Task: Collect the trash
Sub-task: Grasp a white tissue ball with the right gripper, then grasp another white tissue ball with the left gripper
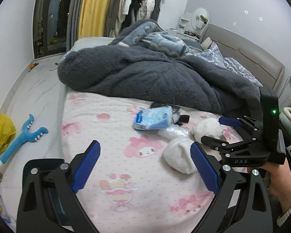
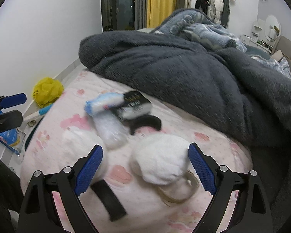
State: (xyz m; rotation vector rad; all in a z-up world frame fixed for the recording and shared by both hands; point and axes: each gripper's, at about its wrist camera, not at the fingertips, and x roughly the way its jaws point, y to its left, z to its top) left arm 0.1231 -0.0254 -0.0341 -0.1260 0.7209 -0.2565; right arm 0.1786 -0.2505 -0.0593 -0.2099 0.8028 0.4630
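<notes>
Trash lies on the pink patterned bed sheet. Two crumpled white tissue balls show in the left wrist view, one just inside my open left gripper's right finger, another further right by my right gripper. A blue tissue packet lies beyond, with clear plastic wrap and a black wrapper. In the right wrist view my open right gripper hovers over a white tissue ball. The blue packet, plastic wrap, a black box and a black strip lie around.
A dark grey fleece blanket is heaped across the bed behind the trash. A yellow plastic bag and a blue plush toy lie on the floor left of the bed. A tan loop lies under the tissue ball.
</notes>
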